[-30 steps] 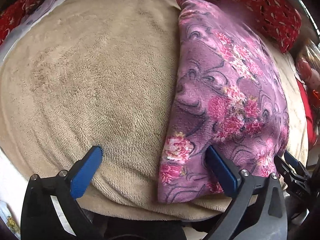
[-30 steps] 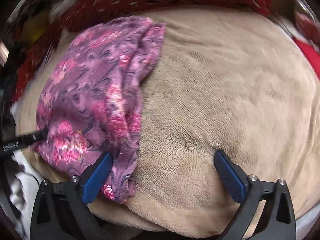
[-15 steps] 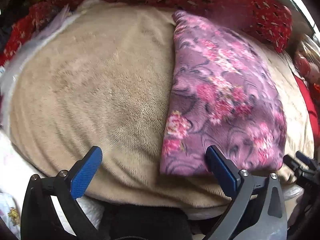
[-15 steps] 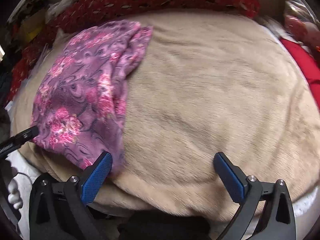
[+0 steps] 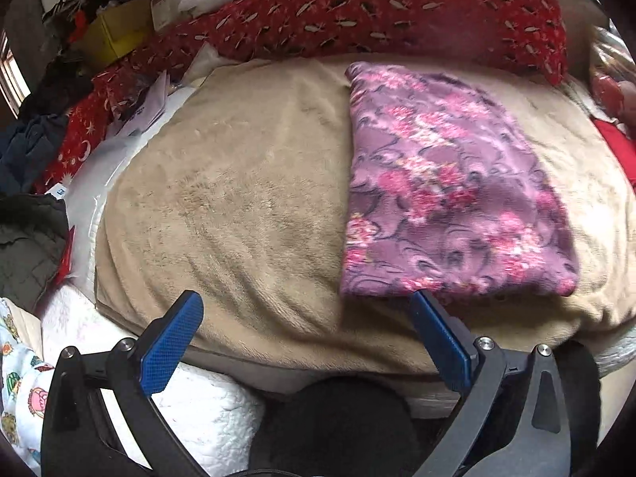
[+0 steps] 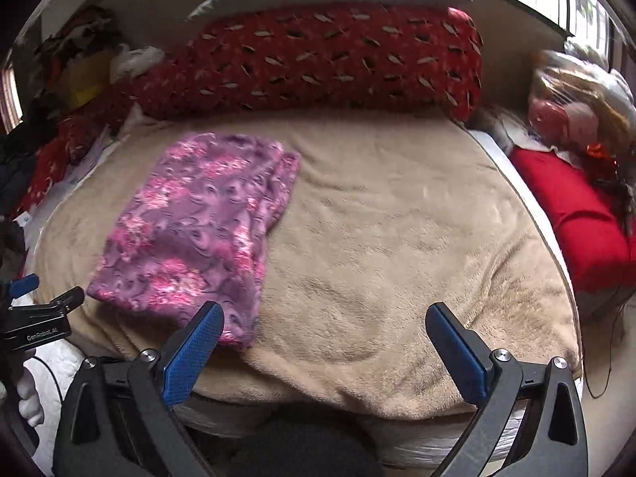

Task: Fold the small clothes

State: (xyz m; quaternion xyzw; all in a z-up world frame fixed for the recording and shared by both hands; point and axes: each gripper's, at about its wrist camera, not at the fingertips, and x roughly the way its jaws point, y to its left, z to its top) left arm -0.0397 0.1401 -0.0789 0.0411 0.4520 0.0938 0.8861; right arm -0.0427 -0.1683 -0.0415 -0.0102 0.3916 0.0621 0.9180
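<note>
From the left wrist view, the purple floral garment (image 5: 449, 187) lies flat as a long folded rectangle on the beige fleece blanket (image 5: 238, 198), ahead of the left gripper (image 5: 306, 318) and off to its right, with the near hem just beyond the right-hand finger's tip. If another fold is wanted, the sound way is probably to take that near hem at a corner, pinching through all the layers, and carry it straight over toward the red patterned pillow (image 5: 397, 12) so the edges meet evenly; the plush cloth looks thick and may slip if only the top layer is caught. The left gripper's jaws stand wide apart, holding nothing and touching nothing; whether the right-hand finger brushes the hem I cannot tell. From the right wrist view, the same garment (image 6: 198, 222) sits ahead and to the left of the right gripper (image 6: 324, 326), its near right corner just beside the left-hand blue pad (image 6: 194, 353). This gripper too is spread fully and empty, above the blanket's near edge. The left gripper (image 6: 35, 298) shows at the far left, level with the garment's near left corner.
</note>
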